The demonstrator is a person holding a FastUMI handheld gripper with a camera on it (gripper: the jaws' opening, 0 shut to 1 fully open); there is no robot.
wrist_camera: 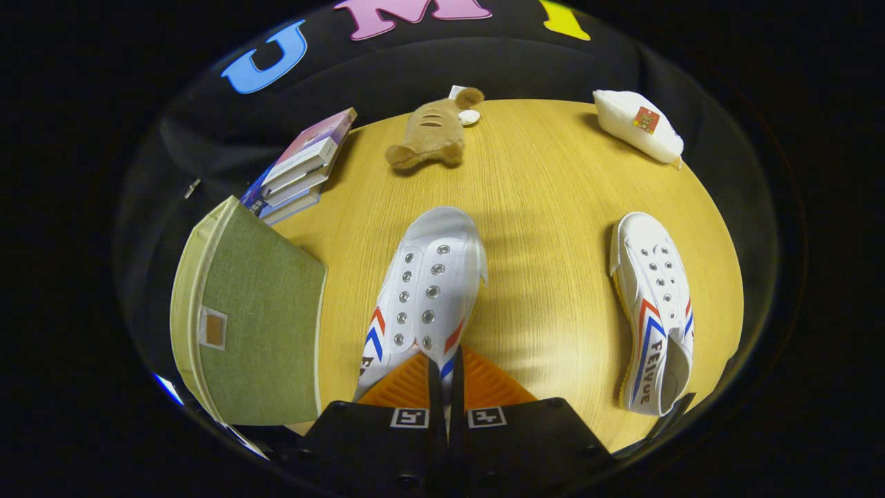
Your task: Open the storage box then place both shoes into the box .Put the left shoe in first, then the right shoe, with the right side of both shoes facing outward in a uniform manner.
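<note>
Shoes first: one white canvas shoe (423, 290) with red and blue stripes lies at the middle of the tabletop (553, 180), toe pointing away, and its heel end sits in the narrow slit between the two fingers of the tongs (446, 377). Those fingers are drawn nearly together, pressing on the heel from both sides — clenched on the shoe. The second shoe (653, 311) lies well apart to the right, also toe away, its open heel toward the near edge of the tabletop and its outer side close to the right-hand rim.

Left of the held shoe stands the green fabric storage box (259, 325) with a pale trim and a small tab on its face; its lid looks closed, though the top is not clearly seen. Its nearest corner comes just beside the shoe's left flank, leaving only a thin strip of bare wood between them.

Beyond the box, a stack of books (304, 166) sits near the left far edge. A brown plush toy (432, 131) lies beyond the held shoe near the far edge, and a white pouch (639, 124) rests at the far right corner. The widest open stretch of wood runs between the two shoes and on toward the far edge.
</note>
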